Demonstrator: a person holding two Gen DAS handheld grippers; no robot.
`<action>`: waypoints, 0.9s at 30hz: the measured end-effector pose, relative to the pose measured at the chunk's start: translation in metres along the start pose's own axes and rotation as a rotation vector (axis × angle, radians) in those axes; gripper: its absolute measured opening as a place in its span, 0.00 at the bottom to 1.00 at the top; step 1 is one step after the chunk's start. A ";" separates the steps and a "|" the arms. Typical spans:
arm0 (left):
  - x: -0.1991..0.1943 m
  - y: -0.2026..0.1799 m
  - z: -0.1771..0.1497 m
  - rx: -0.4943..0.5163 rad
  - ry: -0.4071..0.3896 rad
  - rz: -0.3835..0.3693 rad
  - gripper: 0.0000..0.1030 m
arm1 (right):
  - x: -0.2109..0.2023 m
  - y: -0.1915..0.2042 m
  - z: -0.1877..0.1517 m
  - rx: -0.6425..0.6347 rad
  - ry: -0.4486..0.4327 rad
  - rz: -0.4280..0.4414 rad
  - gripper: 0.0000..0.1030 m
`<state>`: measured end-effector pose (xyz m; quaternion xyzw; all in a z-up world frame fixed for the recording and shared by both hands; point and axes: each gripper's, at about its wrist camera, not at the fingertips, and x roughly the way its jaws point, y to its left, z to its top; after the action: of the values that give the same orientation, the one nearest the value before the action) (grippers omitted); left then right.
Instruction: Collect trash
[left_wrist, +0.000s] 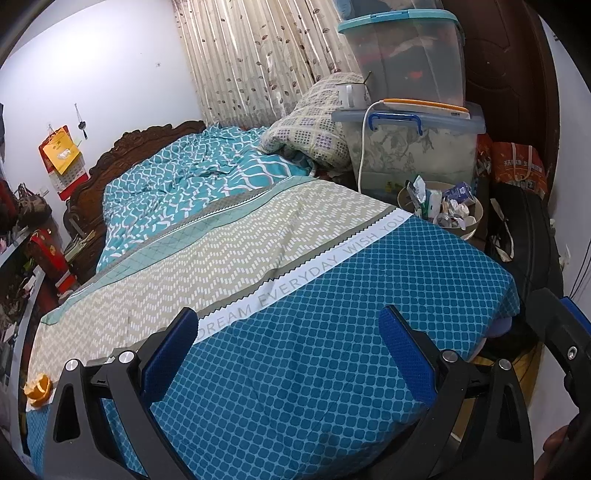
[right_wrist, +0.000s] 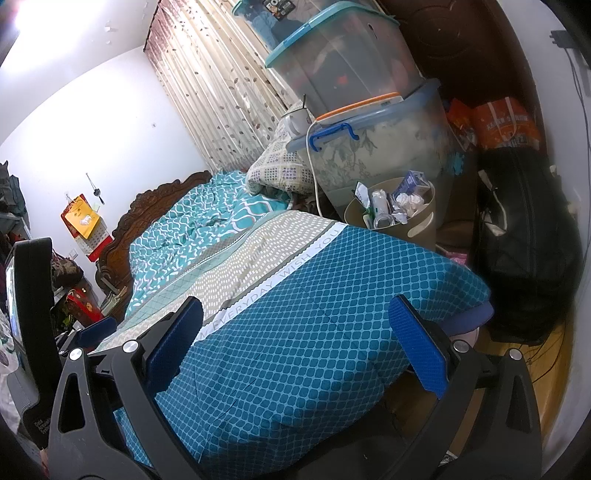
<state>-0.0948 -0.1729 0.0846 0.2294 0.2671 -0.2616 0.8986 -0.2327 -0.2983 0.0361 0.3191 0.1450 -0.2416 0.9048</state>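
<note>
Bedspread (left_wrist: 314, 295) under both spread, empty fingers; orange peel (left_wrist: 37, 387) lies left of left fingers (left_wrist: 173, 350)

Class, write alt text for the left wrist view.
An open, empty left gripper hovers over a blue patterned bedspread. Orange peel lies at the bed's left edge; a full waste bin stands beyond its far right corner.

Orange peel (left_wrist: 37, 387) partly behind the left gripper; trash bin (left_wrist: 476, 218) base hidden.
</note>
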 end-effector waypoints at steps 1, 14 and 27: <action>0.000 0.000 0.000 -0.001 0.001 0.001 0.92 | 0.000 0.000 0.000 0.000 0.000 0.000 0.97; 0.002 0.000 -0.002 -0.006 0.006 0.004 0.92 | 0.000 0.000 0.000 0.001 0.001 0.001 0.97; 0.002 0.001 0.000 -0.005 0.005 0.011 0.92 | 0.000 0.000 0.001 0.001 0.001 0.001 0.97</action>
<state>-0.0928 -0.1726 0.0835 0.2291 0.2688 -0.2554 0.9000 -0.2326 -0.2991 0.0361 0.3195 0.1452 -0.2413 0.9048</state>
